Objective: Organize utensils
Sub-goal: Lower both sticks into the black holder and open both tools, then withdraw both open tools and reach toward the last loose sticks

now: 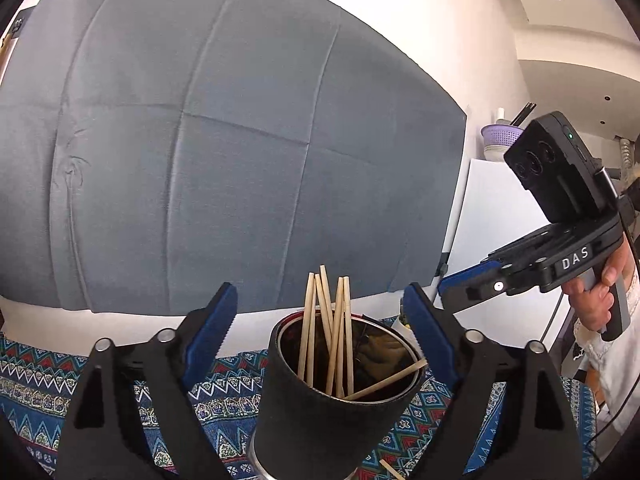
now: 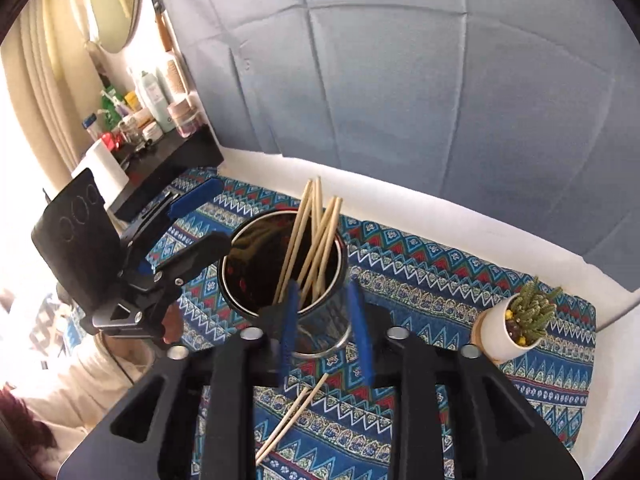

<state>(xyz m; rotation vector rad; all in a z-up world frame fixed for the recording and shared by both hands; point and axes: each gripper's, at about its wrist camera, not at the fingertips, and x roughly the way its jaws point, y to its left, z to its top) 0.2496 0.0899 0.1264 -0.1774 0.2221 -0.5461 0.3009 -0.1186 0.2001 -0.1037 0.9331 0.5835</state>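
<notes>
L gripper [image 1: 320,320] wide open, straddling holder [image 1: 332,400] w/ chopsticks [image 1: 328,336] | R gripper [image 2: 326,320] above holder, part-open, empty | 2 chopsticks on cloth [image 2: 292,416] — ends hidden

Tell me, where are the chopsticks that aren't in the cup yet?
In the right wrist view, two loose chopsticks lie on the patterned cloth, just in front of the cup, below the right gripper.
</notes>
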